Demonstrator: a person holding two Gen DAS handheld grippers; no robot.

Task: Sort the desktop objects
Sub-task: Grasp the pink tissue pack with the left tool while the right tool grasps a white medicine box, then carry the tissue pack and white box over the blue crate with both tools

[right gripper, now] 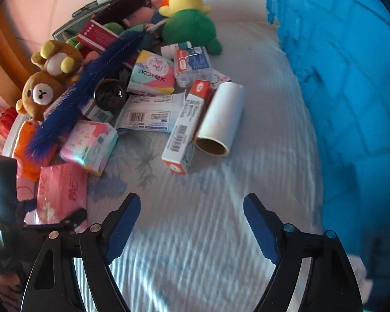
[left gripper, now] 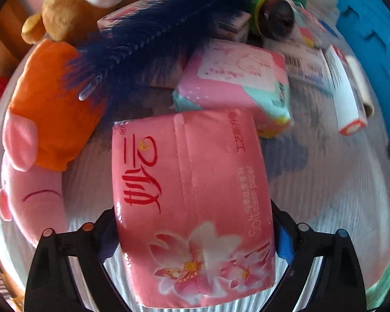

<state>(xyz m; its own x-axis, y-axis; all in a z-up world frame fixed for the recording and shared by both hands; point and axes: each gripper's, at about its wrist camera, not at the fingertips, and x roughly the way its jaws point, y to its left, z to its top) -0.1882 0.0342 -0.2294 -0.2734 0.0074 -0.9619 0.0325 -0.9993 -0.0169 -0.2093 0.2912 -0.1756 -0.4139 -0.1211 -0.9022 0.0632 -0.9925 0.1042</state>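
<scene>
My left gripper (left gripper: 195, 236) is shut on a pink tissue pack (left gripper: 192, 202) with red lettering and flowers, held just above the striped cloth; the pack also shows in the right wrist view (right gripper: 62, 192), with the left gripper (right gripper: 46, 218) at its near end. My right gripper (right gripper: 191, 223) is open and empty over bare cloth, short of the pile. The pile holds a pink-and-teal pad pack (left gripper: 234, 80), a white roll (right gripper: 218, 119), a long white-and-red box (right gripper: 186, 127), a blue feather duster (right gripper: 91, 83) and a brown bear plush (right gripper: 40, 93).
A blue foam wall (right gripper: 345, 104) stands along the right. An orange-and-pink pig plush (left gripper: 39, 130) lies left of the tissue pack. A green-and-yellow plush (right gripper: 189, 23), a Kotex pack (right gripper: 153, 74) and a dark jar (right gripper: 109, 95) sit in the pile.
</scene>
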